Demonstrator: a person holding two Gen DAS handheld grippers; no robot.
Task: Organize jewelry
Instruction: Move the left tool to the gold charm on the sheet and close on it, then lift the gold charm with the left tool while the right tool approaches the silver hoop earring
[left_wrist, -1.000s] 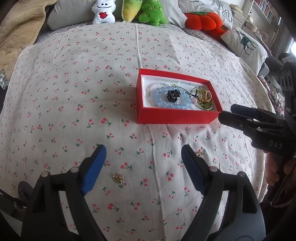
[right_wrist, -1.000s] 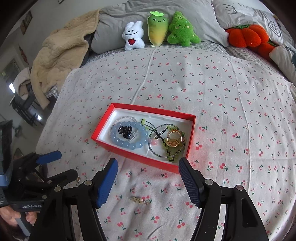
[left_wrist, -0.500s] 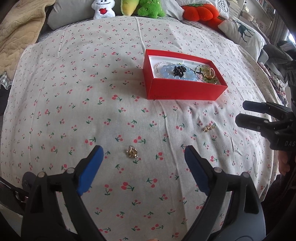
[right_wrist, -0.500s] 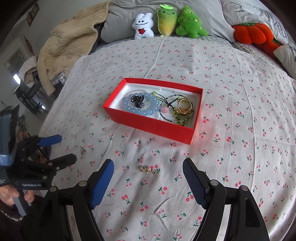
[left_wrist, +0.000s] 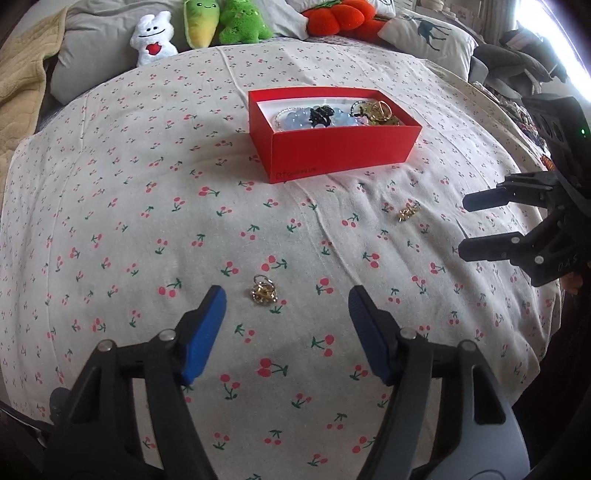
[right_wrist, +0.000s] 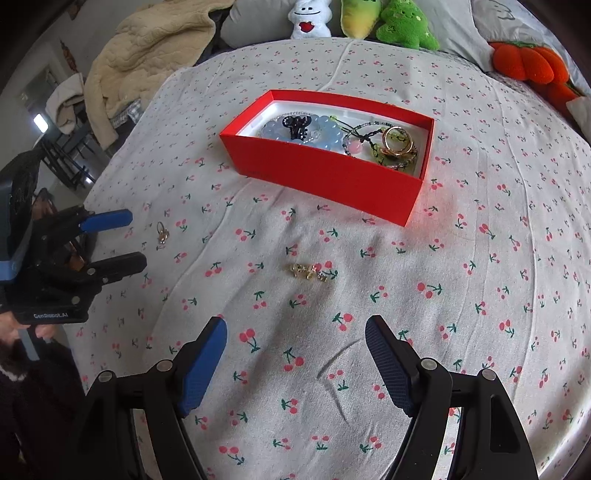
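A red box (left_wrist: 340, 153) holding a blue bead bracelet (left_wrist: 295, 119), a black clip and gold rings (right_wrist: 397, 142) sits mid-bed on the cherry-print sheet. A small cluster of gold rings (left_wrist: 263, 290) lies on the sheet just ahead of my left gripper (left_wrist: 286, 299), a little left of centre. The left jaws are closing and the pads do not touch the cluster. A gold chain-like piece (right_wrist: 308, 271) lies ahead of my right gripper (right_wrist: 295, 325), which is open and holds nothing. Each gripper shows in the other's view: the right gripper (left_wrist: 464, 226), the left gripper (right_wrist: 136, 239).
Plush toys (right_wrist: 308, 18) and grey pillows (left_wrist: 92, 55) line the far side of the bed. An orange pumpkin cushion (right_wrist: 528, 68) lies at the far right, a beige blanket (right_wrist: 147, 48) at the far left. The sheet drops away at the bed's edges.
Both grippers have come down closer to the sheet, so each gold piece now lies nearer its fingertips. The left jaws stand narrower than half a second ago.
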